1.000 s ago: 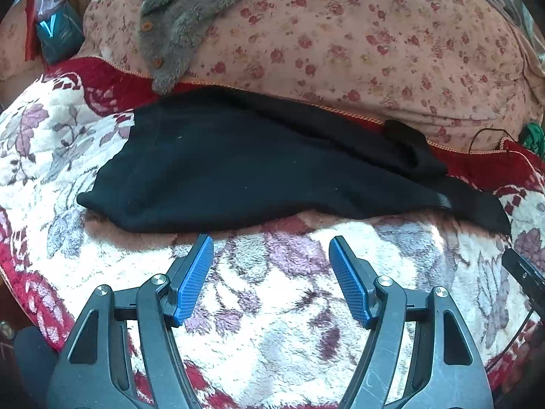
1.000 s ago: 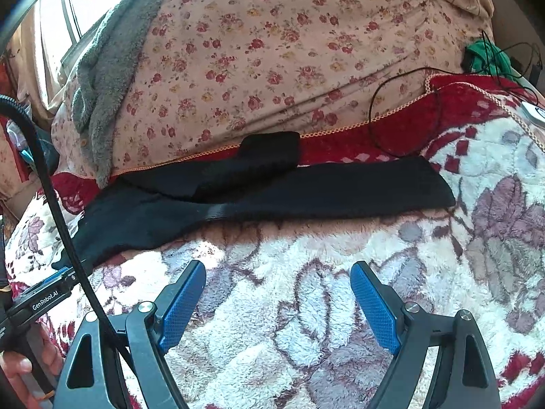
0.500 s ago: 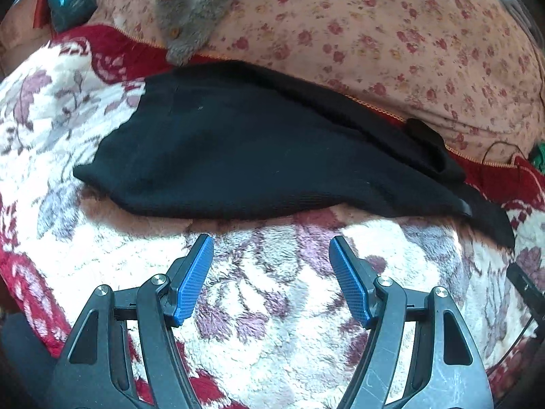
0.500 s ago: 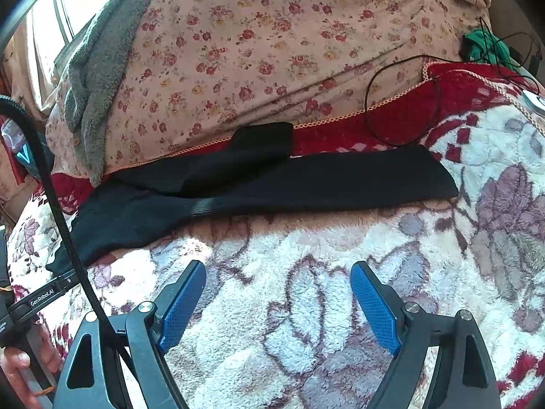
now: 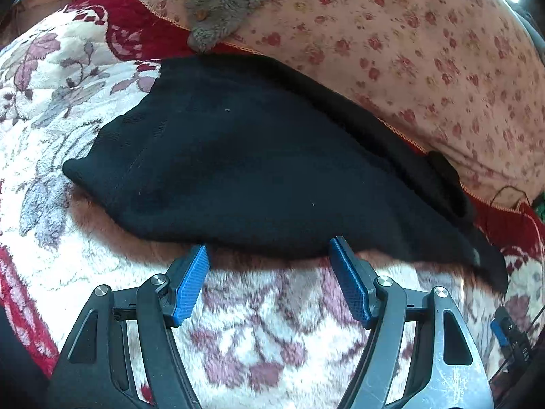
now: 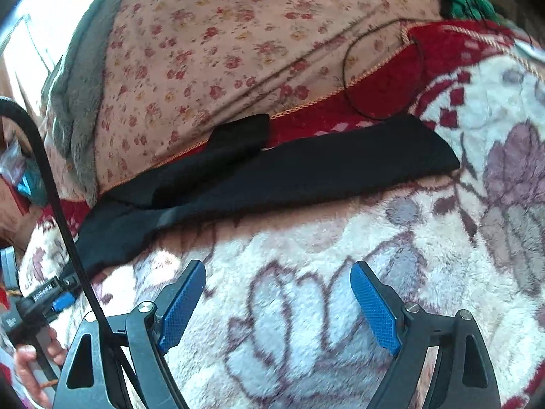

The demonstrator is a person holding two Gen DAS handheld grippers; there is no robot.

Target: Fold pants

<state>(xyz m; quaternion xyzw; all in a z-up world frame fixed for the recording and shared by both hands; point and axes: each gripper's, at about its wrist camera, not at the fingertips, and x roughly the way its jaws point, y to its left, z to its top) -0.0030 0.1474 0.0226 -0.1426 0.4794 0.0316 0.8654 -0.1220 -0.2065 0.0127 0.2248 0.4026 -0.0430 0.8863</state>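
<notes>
The black pants (image 5: 259,170) lie flat across the far side of the floral blanket (image 5: 272,334), soft, light and floppy, best pinched at the near hem where the left gripper (image 5: 269,255), fingers wide, nearly touches, while the right gripper (image 6: 277,272), also wide, is near.

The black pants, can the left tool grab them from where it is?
Probably yes. The left tool is open, its fingertips right at the near edge of the black pants, and only bare floral blanket lies between.
</notes>
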